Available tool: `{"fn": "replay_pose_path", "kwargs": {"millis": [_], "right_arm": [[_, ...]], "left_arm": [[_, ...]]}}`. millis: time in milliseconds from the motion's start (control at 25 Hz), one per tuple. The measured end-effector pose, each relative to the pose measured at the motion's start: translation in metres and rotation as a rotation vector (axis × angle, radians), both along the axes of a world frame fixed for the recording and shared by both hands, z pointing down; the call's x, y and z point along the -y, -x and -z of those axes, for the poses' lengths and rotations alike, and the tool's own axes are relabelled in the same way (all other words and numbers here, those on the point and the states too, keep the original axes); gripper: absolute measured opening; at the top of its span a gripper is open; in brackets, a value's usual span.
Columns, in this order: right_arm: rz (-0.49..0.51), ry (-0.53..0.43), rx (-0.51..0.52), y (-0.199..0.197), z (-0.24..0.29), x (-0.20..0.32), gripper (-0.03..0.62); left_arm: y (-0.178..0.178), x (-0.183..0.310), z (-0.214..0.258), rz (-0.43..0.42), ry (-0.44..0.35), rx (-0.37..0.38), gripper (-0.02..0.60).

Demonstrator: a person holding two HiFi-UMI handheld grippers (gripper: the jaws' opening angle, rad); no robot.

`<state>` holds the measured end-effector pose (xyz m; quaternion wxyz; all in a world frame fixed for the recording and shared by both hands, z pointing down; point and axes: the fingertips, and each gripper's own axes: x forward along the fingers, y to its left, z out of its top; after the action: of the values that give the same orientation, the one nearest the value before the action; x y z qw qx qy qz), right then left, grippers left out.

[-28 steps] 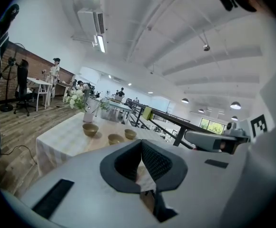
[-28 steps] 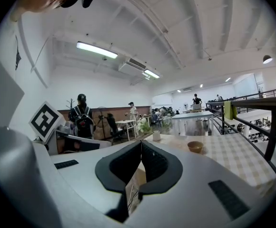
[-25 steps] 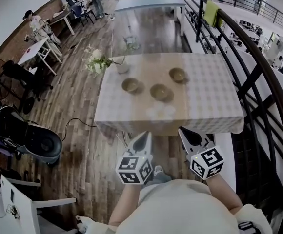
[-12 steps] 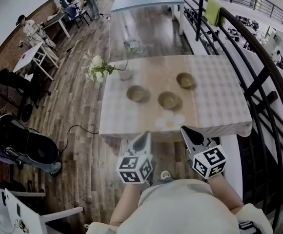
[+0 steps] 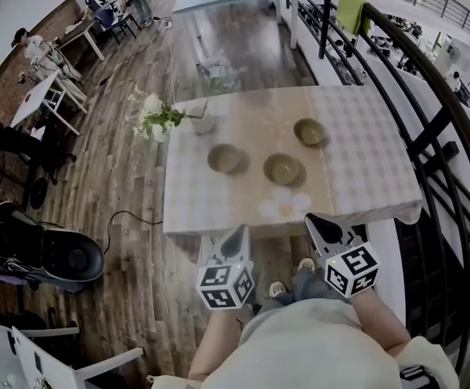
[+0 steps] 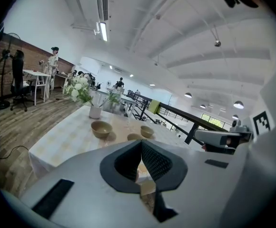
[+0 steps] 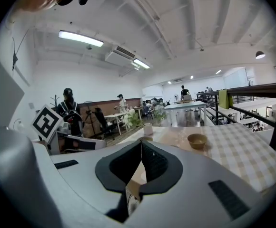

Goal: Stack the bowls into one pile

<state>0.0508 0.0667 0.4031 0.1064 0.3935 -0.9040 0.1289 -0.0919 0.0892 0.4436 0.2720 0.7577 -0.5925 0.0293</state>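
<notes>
1. The left gripper [image 5: 237, 235] and right gripper [image 5: 316, 221] are both empty, each with its jaws pressed together. They hang side by side just short of the table [image 5: 365, 177], pointing slightly down toward it.
2. Three bowls stand apart on the table ahead of the grippers; none is stacked yet.
   - The left bowl [image 5: 223, 159] is ahead of the left gripper.
   - The middle bowl [image 5: 281, 168] is the nearest, ahead and between the two grippers.
   - The right bowl [image 5: 309, 131] is the farthest, ahead of the right gripper.
3. Handling, as a judgement: the bowls look small, stiff and light. Their surface looks smooth and may be slippery, and they could chip if dropped. They seem alike in size, so they should nest.
4. The rim is the likely place to take hold, on the side nearest the gripper, with one jaw inside the bowl and one outside. The jaws would have to open first.
5. The table's near edge lies between the grippers and the bowls, and a soft cloth hangs over it. A low approach could catch the cloth.
6. Bare cloth surrounds each bowl, leaving room to lift and carry.
   - A vase [image 5: 203, 122] of flowers stands beyond the left bowl, further left.
   - A railing [image 5: 429, 136] runs along to the right of the right gripper, well apart from the bowls.
</notes>
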Motion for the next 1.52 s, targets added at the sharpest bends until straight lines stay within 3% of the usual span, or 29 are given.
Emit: {"fn": "replay_pose_path", "kwargs": {"millis": [320,880,1520], "right_arm": [[0.047,-0.012,-0.002,0.013,-0.004,0.043,0.002],[0.095,0.006,-0.036,0.017,-0.019,0.165,0.002],[0.239,0.125,-0.156,0.029,-0.095,0.237,0.002]], "left_arm": [[0.001,0.034,-0.01,0.015,0.018,0.006,0.005],[0.002,0.134,-0.028,0.052,0.08,0.035,0.005],[-0.011,0.193,-0.086,0.103,0.205,0.019,0.005]]}}
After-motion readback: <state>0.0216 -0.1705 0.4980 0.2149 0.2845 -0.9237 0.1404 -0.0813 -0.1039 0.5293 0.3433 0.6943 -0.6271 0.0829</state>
